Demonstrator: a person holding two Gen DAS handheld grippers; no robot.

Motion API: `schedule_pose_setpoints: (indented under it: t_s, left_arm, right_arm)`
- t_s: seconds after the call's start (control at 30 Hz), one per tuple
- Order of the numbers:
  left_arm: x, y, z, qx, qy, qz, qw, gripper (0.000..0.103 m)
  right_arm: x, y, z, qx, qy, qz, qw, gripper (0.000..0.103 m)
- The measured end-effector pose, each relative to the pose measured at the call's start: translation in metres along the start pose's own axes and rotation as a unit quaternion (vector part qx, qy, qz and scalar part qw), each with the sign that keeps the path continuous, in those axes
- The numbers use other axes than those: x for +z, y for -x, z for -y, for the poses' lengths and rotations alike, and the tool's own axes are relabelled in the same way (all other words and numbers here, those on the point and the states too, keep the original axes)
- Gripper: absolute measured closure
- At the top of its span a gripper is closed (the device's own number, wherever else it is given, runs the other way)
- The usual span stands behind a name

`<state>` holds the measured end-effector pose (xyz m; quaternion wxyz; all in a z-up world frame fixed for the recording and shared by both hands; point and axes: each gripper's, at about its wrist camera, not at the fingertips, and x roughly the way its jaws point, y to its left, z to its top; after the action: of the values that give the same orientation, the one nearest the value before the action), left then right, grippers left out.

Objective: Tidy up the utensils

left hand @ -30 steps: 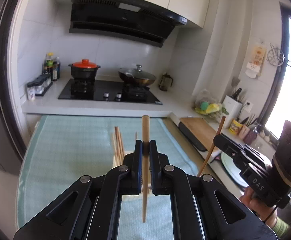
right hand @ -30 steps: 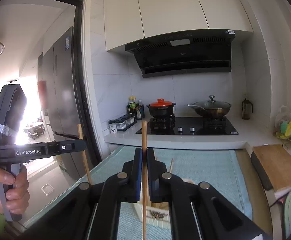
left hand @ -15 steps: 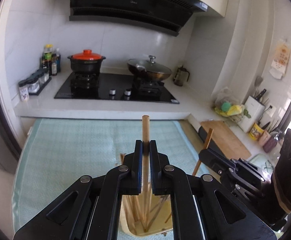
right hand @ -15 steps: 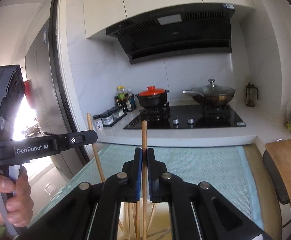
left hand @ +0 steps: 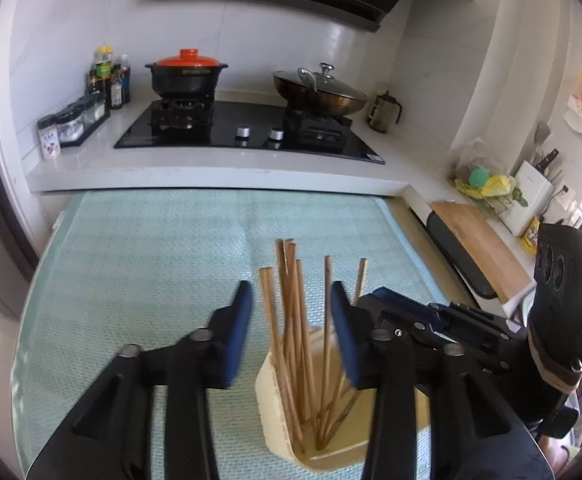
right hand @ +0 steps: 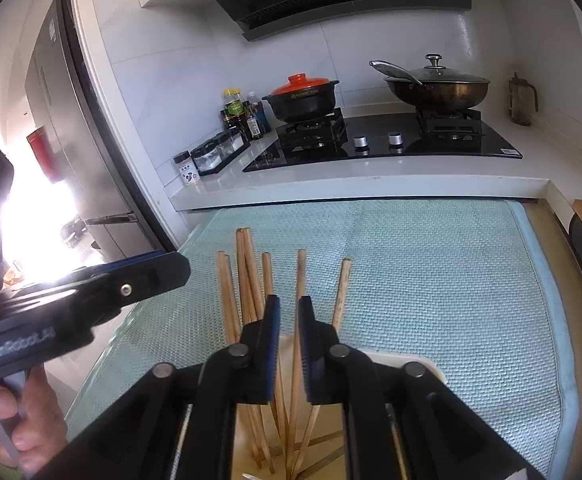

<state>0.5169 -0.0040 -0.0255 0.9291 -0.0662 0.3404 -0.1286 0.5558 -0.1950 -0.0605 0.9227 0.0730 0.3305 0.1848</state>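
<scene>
We look across the desk [left hand: 139, 264], spread with a pale green woven mat [right hand: 443, 280], toward the white kitchen counter behind it, where a black hob [left hand: 247, 128] carries a black pot with an orange lid [left hand: 187, 74] and a lidded wok [left hand: 319, 90]. A wooden cutting board [left hand: 479, 240] lies to the right of the mat. Near us on the mat stands the cream utensil holder [left hand: 275, 408], and the wooden chopsticks [left hand: 291, 312] stand upright in it, leaning apart at slight angles. Our left tool [left hand: 289, 332] hangs just above the holder, released, its blue-padded fingers spread wide on either side of the bundle and touching none of the sticks. Our right tool [right hand: 289, 344] sits close beside it over the same holder, its fingers parted by a narrow gap with one chopstick running up between them; we cannot tell whether the pads press it. Each tool's body crowds the other's view of the holder.
</scene>
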Motion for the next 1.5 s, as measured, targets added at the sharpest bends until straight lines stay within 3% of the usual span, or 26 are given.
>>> schedule_pose_setpoints:
  t_s: [0.03,0.07,0.23,0.4,0.57,0.67,0.8,1.03,1.5]
  left_arm:
    - [-0.002,0.008,0.0,0.009,-0.003,0.012,0.9999,0.028]
    - [-0.004,0.015,0.0,0.014,-0.008,0.025,0.9996,0.024]
    - [-0.025,0.066,0.011,0.042,-0.044,0.078,0.9951,0.003]
    - [-0.063,0.12,0.029,0.091,-0.073,0.14,0.9833,0.0]
    - [-0.104,0.146,0.041,0.085,-0.068,0.099,0.9891,0.0]
    - [-0.127,0.168,0.051,0.101,-0.063,0.119,0.9857,0.0]
    - [-0.145,0.19,0.064,0.127,-0.072,0.116,0.9824,0.0]
    - [-0.166,0.225,0.058,0.129,-0.032,0.115,0.9844,0.0]
    - [-0.182,0.25,0.053,0.163,-0.01,0.106,0.9809,0.0]
  right_arm:
    - [0.001,0.002,0.0,0.0,-0.002,0.003,1.0,0.067]
    - [0.001,0.007,0.001,0.0,-0.005,0.01,1.0,0.054]
    - [-0.001,0.05,-0.005,-0.02,0.006,0.048,0.999,0.047]
    - [-0.018,0.115,-0.019,-0.065,0.03,0.087,0.994,0.027]
    - [-0.053,0.177,-0.04,-0.122,0.059,0.109,0.985,0.013]
    - [-0.08,0.207,-0.056,-0.125,0.07,0.113,0.983,0.0]
    - [-0.115,0.235,-0.075,-0.141,0.079,0.117,0.98,0.0]
    - [-0.156,0.268,-0.1,-0.152,0.084,0.115,0.978,0.0]
    - [-0.163,0.299,-0.13,-0.163,0.073,0.124,0.976,0.0]
